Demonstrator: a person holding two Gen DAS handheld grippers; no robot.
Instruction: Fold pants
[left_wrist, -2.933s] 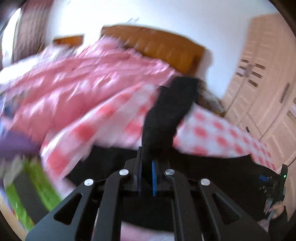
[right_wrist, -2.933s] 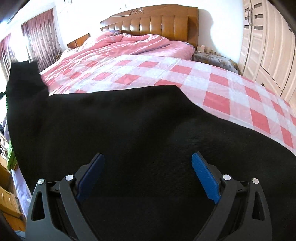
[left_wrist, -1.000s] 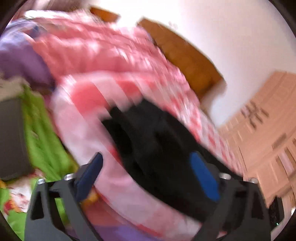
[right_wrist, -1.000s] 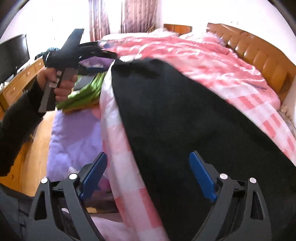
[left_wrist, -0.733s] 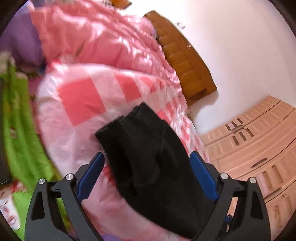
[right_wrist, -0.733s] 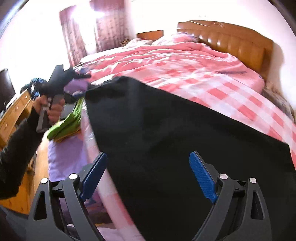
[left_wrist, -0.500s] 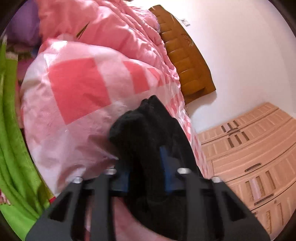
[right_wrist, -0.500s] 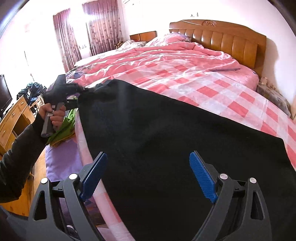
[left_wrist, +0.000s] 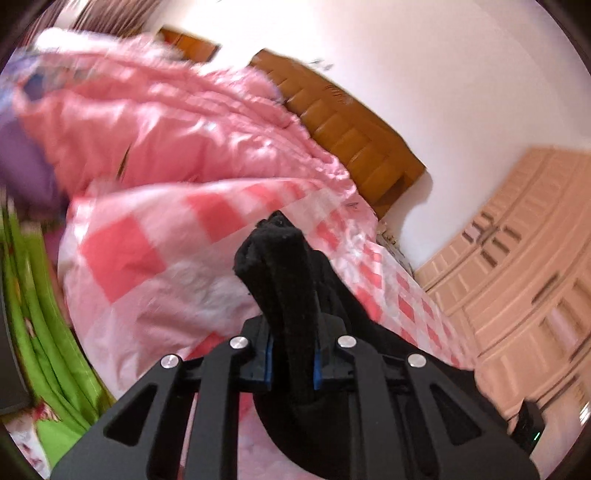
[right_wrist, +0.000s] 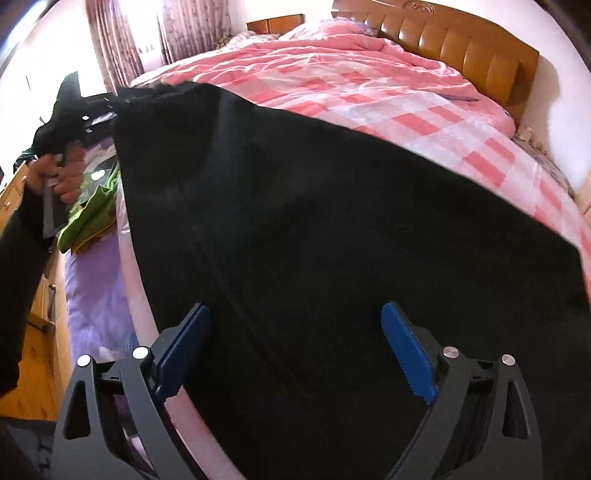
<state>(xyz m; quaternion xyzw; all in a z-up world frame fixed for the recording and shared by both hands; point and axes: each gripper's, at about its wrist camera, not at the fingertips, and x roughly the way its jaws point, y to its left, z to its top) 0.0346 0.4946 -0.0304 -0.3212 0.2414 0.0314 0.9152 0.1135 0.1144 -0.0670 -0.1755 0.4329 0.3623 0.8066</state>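
Pink checked bed (right_wrist: 424, 110): left gripper (left_wrist: 291, 354) pinches black pants (right_wrist: 332, 240)

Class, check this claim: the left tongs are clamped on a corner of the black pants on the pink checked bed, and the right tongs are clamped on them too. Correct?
Not quite. The left tongs do grip the black pants, but the right wrist view shows the right tongs wide open above the fabric, gripping nothing.

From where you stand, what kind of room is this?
A bedroom, almost certainly: a bed with a pink checked cover and padded headboard, a wardrobe along the wall, curtains at the window.
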